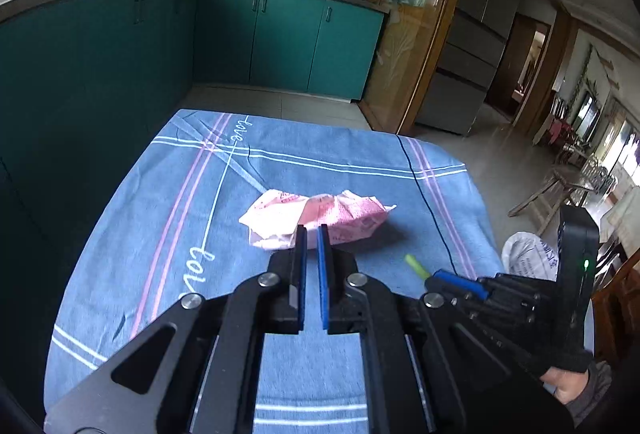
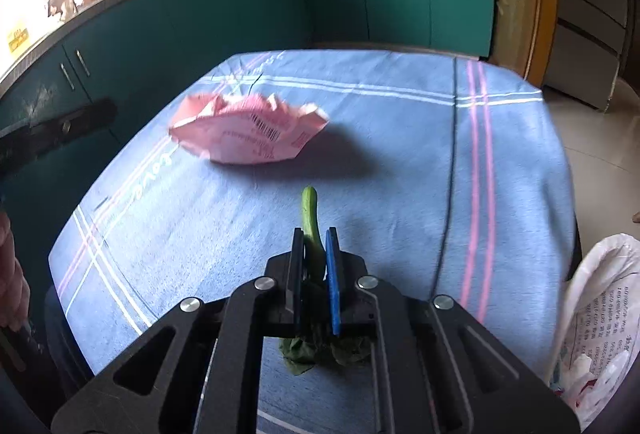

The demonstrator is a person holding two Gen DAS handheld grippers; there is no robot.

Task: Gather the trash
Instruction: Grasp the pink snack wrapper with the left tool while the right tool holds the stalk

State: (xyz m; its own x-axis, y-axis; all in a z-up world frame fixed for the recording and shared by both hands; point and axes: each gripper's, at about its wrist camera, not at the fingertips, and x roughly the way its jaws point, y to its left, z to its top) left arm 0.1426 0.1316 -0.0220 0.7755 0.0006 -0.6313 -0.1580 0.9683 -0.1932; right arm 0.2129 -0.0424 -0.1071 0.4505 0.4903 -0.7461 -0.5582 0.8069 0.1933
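A crumpled pink wrapper [image 1: 320, 218] [image 2: 248, 133] lies on the blue checked tablecloth [image 1: 160, 234] [image 2: 400, 137] and looks blurred in the right wrist view. My left gripper [image 1: 312, 234] hovers just short of it, jaws together with nothing between the pads. In the right wrist view its black arm [image 2: 60, 129] is seen to the left of the wrapper and apart from it. My right gripper [image 2: 314, 238] [image 1: 456, 280] is shut on a green vegetable stalk [image 2: 310, 209] [image 1: 416, 266]. The stalk's tip sticks out ahead of the jaws. Its dark leaf [image 2: 320, 350] hangs underneath.
An open white plastic bag [image 2: 592, 314] [image 1: 528, 254] stands off the table's right edge. Teal kitchen cabinets [image 1: 280, 41] run along the far and left sides, with a grey fridge [image 1: 468, 53] to the right. A person's hand [image 1: 568, 386] holds the right gripper.
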